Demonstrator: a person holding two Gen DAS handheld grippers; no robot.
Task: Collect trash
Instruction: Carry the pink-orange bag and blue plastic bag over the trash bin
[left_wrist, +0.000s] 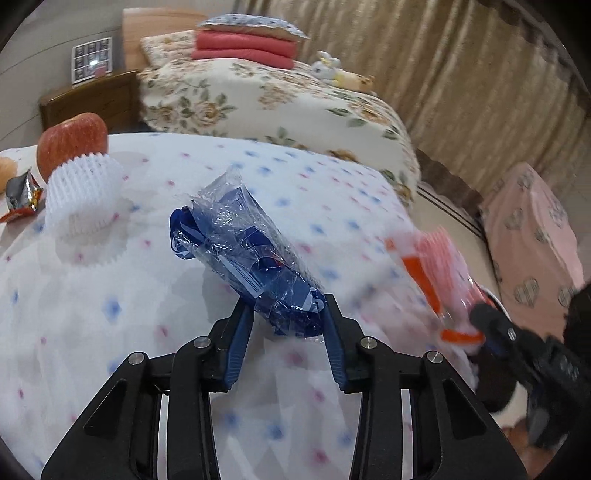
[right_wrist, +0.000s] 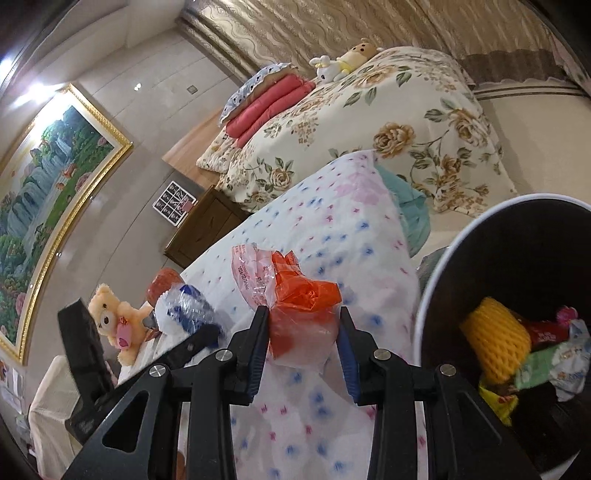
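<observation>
1. Left gripper (left_wrist: 288, 314) pinched narrow on blue wrapper (left_wrist: 240, 247), lifting it off the dotted bedcover (left_wrist: 110, 314) for binning;
2. Right gripper (right_wrist: 303, 328) clamps orange wrapper (right_wrist: 299, 306) beside the trash bin (right_wrist: 436, 295), ready to drop in; the bin already holds rubbish.

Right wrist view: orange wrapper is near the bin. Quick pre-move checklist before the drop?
1. Right gripper clamped on orange wrapper: ok.
2. Trash bin in view, mouth open, room left inside: ok.
3. Wrapper over the bin mouth: not ok, it sits left of the rim.
4. Left gripper pads on blue wrapper: ok.
5. Blue wrapper lifted off the dotted blanket: cannot tell.
</observation>
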